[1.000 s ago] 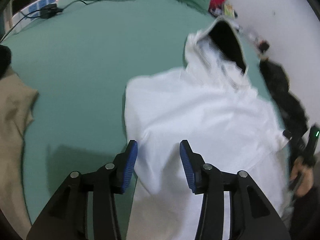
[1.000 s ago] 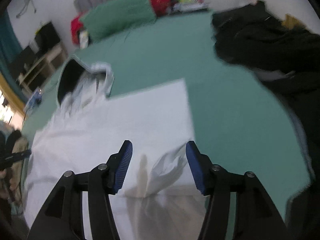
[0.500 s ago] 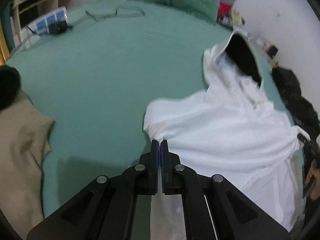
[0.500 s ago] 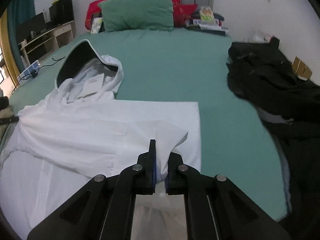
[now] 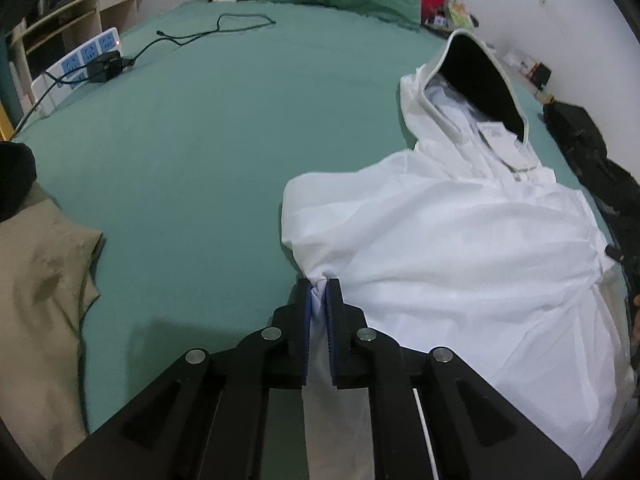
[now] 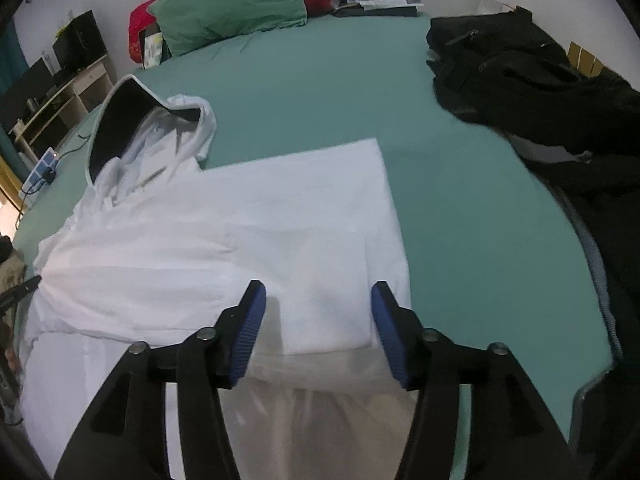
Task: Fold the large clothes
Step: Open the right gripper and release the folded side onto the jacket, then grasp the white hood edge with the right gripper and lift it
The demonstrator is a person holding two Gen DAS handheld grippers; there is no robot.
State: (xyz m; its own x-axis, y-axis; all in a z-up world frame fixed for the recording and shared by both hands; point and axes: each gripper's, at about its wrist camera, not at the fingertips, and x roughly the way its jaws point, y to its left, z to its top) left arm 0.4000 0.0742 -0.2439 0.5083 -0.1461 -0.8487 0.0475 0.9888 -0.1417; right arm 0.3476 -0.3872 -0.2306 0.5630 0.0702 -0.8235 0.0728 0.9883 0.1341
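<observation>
A white hooded jacket lies on the green bed sheet, its dark-lined hood toward the pillows. My left gripper pinches a bunched fold at the jacket's left edge; its jaws are starting to open, but the cloth is still drawn tight between the pads. In the right wrist view the jacket has its right side folded flat over the body. My right gripper hovers over that fold with its jaws opening wide, and no cloth is between the pads.
A pile of black clothes covers the bed's right side. A tan garment lies at the left. A power strip with a black cable sits at the far left. A green pillow is at the head.
Both grippers closed on the white jacket half a second ago. The right one has since let go and opened wide, leaving the fold flat. The left still holds its pinch.
</observation>
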